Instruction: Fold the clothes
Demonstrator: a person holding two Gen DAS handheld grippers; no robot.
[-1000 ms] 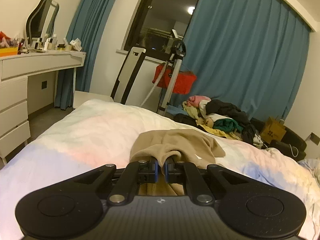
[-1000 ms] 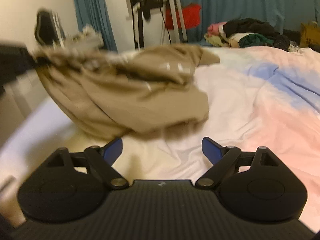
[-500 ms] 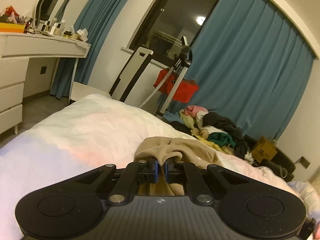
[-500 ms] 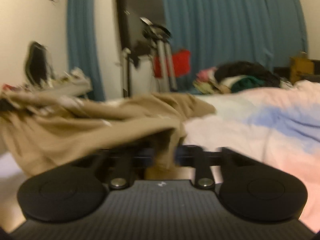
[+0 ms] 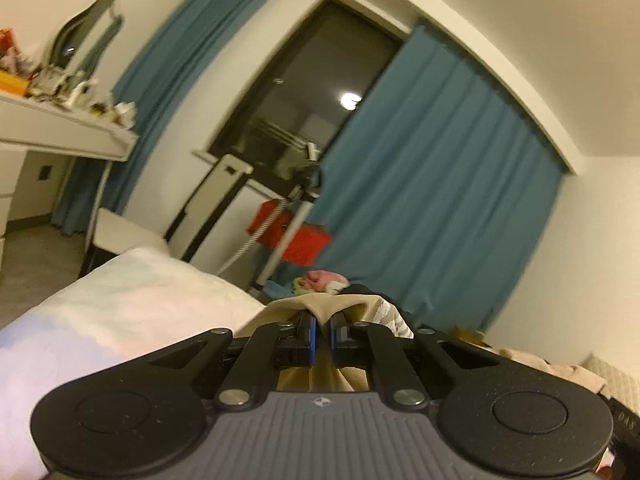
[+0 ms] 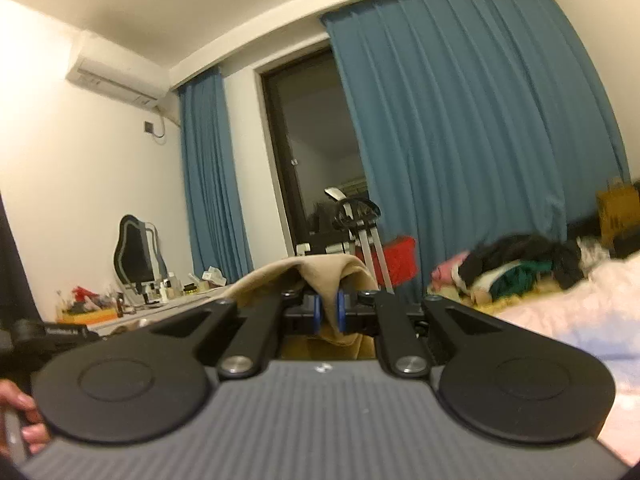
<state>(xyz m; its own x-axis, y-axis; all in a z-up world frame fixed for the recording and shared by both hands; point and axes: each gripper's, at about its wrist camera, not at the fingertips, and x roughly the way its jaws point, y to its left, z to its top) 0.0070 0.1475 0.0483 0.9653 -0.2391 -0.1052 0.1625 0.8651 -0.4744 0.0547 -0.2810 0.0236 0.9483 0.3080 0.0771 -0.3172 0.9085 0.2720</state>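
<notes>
The left gripper (image 5: pixel 322 334) has its 2 blue-padded fingers (image 5: pixel 310 334) drawn nearly together, pinching a fold of 1 tan garment (image 5: pixel 320 308); the cloth bunches over the fingertips and hangs down between the 2 black linkage arms. The right gripper (image 6: pixel 329 312) is closing its jaws, and a fold of the same tan garment (image 6: pixel 322 280) sits between its 2 blue pads (image 6: pixel 318 312), draped over the tips and trailing off to the left. Both grippers point roughly level, so the garment is lifted above the bed (image 5: pixel 132 304) rather than lying flat on it.

In the right wrist view, part of 1 hand (image 6: pixel 20 420) shows at the lower left edge, with a black device just above it.

The bed wears 1 quilt in pale pink, white and lilac-blue. At its far side lies 1 heap of unfolded clothes (image 6: pixel 520 268), with pink, black, white and green pieces in it. Behind stands 1 stand with metal legs (image 6: pixel 368 244) carrying 1 red box (image 6: pixel 400 258). 2 blue curtains (image 6: pixel 472 132) flank 1 dark window (image 5: pixel 304 108). On the left are 1 white dressing table (image 5: pixel 60 136) cluttered with small bottles, 1 curvy mirror (image 6: pixel 136 252) and 1 white chair (image 5: pixel 216 208). 1 air conditioner (image 6: pixel 112 76) hangs high on the wall.
</notes>
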